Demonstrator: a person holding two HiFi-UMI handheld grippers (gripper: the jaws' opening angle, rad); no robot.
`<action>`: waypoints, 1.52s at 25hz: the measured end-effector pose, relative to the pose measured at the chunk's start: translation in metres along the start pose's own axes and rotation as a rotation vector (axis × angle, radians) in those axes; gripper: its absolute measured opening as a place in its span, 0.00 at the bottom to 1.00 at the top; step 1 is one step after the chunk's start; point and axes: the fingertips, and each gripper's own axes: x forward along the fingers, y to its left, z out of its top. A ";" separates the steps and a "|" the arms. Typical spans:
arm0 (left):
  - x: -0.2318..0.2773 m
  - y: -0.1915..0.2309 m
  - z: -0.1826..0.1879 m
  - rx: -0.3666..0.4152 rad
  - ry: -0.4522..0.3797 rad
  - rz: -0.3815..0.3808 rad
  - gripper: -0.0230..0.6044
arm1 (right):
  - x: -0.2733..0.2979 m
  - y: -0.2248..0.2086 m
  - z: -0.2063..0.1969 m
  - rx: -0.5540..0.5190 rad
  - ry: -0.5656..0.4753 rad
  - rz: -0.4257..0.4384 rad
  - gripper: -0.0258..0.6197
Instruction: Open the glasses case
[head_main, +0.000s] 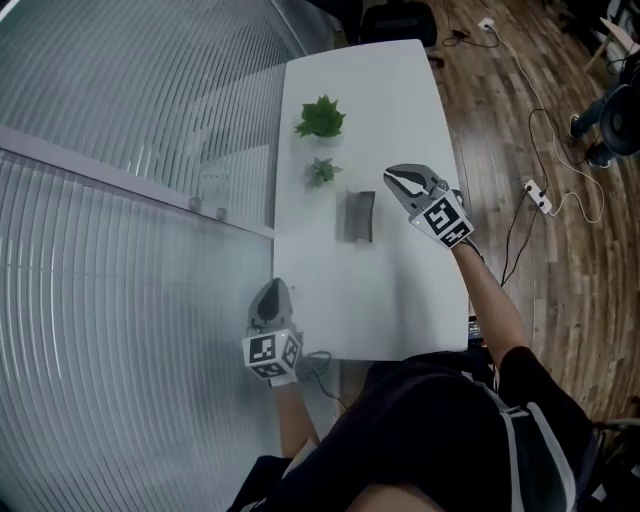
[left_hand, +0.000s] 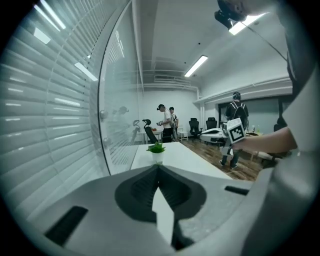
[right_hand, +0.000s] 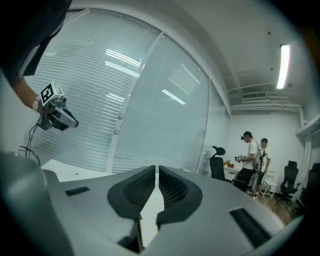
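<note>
The dark grey glasses case (head_main: 359, 217) lies shut on the white table (head_main: 400, 290), near its middle. My right gripper (head_main: 400, 180) hangs in the air just right of the case and points to the far end; its jaws are shut with nothing between them (right_hand: 156, 172). My left gripper (head_main: 270, 298) is at the table's near left edge, well apart from the case, also shut and empty (left_hand: 157, 166). The case shows in neither gripper view. The right gripper view catches the left gripper (right_hand: 72, 122) against the blinds.
Two small potted plants (head_main: 320, 120) (head_main: 322, 171) stand beyond the case. A glass wall with blinds (head_main: 120, 200) runs along the table's left side. A wood floor with a power strip and cable (head_main: 538, 195) lies to the right. An office chair (head_main: 398, 20) stands at the far end.
</note>
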 end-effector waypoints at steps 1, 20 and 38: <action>0.004 0.003 0.008 0.011 -0.016 0.004 0.03 | -0.010 -0.011 -0.001 0.009 0.005 -0.023 0.09; 0.035 0.004 0.120 0.065 -0.287 0.043 0.03 | -0.108 -0.050 0.047 0.303 -0.082 -0.350 0.09; 0.034 -0.031 0.139 0.035 -0.351 -0.037 0.03 | -0.113 -0.022 0.095 0.217 -0.123 -0.312 0.07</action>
